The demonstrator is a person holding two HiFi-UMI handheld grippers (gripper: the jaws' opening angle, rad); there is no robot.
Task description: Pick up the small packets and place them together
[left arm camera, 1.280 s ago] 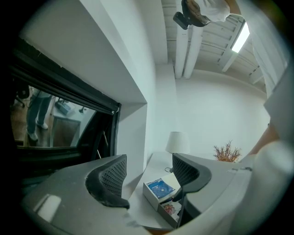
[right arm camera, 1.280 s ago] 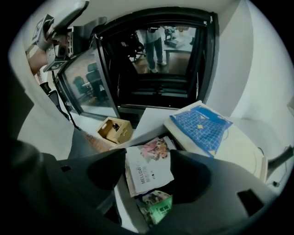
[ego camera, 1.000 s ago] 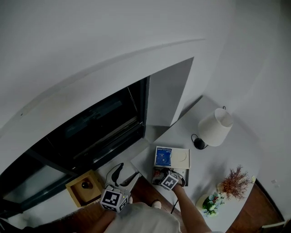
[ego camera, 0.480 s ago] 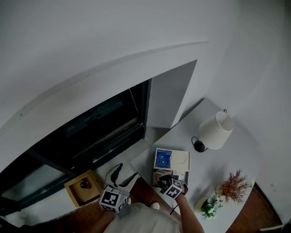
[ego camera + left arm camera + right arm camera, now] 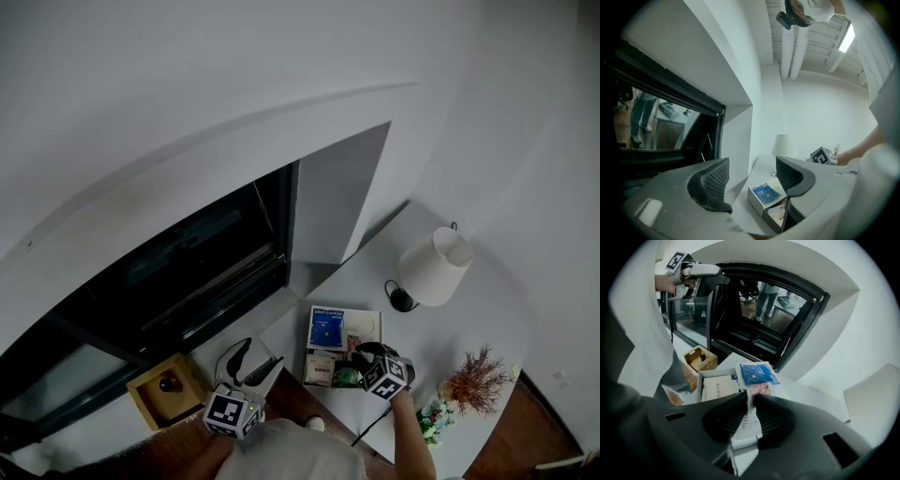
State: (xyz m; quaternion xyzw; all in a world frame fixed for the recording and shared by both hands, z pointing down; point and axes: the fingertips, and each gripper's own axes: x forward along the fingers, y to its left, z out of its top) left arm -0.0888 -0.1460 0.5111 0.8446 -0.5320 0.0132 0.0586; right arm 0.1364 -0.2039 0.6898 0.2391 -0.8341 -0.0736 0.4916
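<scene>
A white open box [image 5: 372,322] on the white table holds several small packets, with a blue packet [image 5: 327,328] on top at its far left. My right gripper [image 5: 362,355] hovers over the box's right part, shut on a white printed packet [image 5: 748,423] that stands edge-up between the pads. The right gripper view also shows the blue packet [image 5: 757,373] and a beige packet [image 5: 716,386] lying in the box [image 5: 700,381]. My left gripper [image 5: 258,359] is off the table's left edge, open and holding nothing, pointing towards the box [image 5: 759,205].
A white lamp [image 5: 432,266] with a black base stands behind the box. A dried plant [image 5: 475,378] and small flowers sit at the table's right. A wooden box [image 5: 164,389] rests low at the left. A dark window and a white wall panel rise behind.
The right gripper has closed on the white packet and lifted it up and to the right out of the box. The left gripper has stayed where it was, open.
</scene>
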